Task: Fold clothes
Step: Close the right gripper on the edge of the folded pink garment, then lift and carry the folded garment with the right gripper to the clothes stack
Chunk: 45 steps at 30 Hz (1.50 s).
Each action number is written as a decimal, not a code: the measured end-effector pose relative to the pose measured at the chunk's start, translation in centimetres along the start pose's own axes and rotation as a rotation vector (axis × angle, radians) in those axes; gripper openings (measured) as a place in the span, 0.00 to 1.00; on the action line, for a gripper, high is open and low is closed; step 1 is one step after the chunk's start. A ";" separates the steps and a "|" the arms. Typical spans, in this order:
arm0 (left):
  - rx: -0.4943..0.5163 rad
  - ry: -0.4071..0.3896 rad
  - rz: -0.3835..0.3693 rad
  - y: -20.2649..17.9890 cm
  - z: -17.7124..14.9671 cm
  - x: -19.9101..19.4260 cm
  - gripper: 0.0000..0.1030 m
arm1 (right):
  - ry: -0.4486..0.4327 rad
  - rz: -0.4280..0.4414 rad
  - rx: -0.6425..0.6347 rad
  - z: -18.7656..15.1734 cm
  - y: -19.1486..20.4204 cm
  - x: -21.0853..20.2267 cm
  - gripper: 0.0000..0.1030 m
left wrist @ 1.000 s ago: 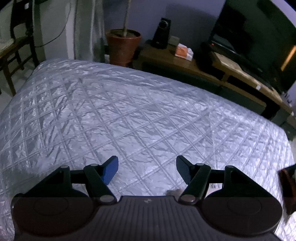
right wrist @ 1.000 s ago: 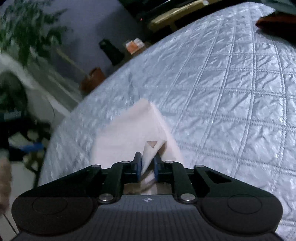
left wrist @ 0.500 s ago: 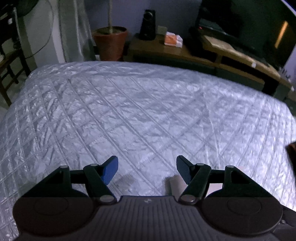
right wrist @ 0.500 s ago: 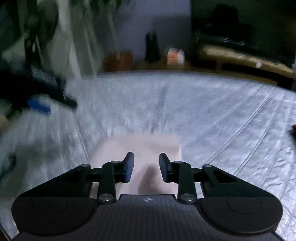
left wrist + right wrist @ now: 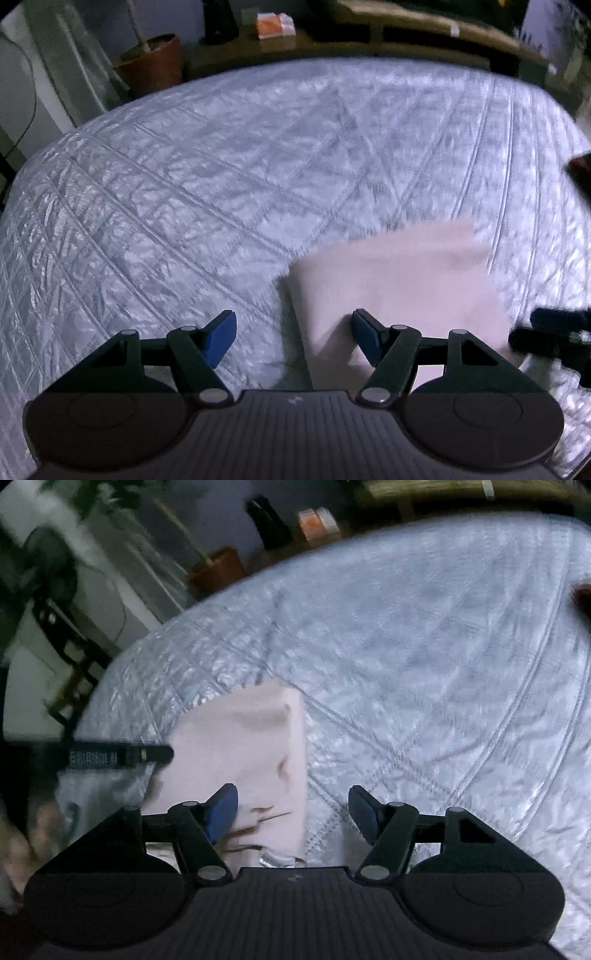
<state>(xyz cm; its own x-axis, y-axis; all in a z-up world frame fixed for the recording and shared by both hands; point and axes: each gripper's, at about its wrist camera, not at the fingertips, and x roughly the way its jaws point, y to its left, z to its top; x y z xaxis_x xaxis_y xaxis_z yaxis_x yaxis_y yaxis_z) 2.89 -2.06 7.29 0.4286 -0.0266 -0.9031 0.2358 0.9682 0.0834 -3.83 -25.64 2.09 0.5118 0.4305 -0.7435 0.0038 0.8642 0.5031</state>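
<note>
lying folded flat on the quilted bedspread (image 5: 258,155): pale pink cloth (image 5: 399,280). left gripper (image 5: 293,334) jaws apart over its near left edge, nothing pinched. right gripper (image 5: 293,808) jaws opening, empty, cloth under the left finger only

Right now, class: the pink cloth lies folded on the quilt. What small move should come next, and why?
Probably draw the right gripper clear: its jaws are opening with nothing pinched, and the pink cloth already lies flat on the quilt. The left gripper hangs open at the cloth's edge.
</note>
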 end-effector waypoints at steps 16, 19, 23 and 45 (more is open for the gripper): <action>-0.072 0.048 -0.060 0.8 -1.2 1.3 0.79 | 0.180 0.333 -0.001 2.5 -2.3 4.2 0.62; -0.076 0.049 -0.070 0.9 -1.4 1.3 0.80 | 0.183 0.385 0.094 2.5 -3.4 4.0 0.62; -0.088 0.054 -0.085 1.2 -1.6 1.3 0.82 | 0.213 0.401 0.067 3.2 -3.0 4.5 0.63; -0.081 0.051 -0.081 1.1 -3.1 0.6 0.84 | 0.237 0.410 0.182 1.2 -2.9 5.5 0.20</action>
<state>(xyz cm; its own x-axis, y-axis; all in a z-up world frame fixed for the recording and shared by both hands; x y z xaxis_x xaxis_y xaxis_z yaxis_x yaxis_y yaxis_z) 0.67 -0.28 5.53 0.3655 -0.0949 -0.9260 0.1955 0.9804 -0.0233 0.06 -26.04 -2.92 0.2938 0.7902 -0.5378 0.0040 0.5616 0.8274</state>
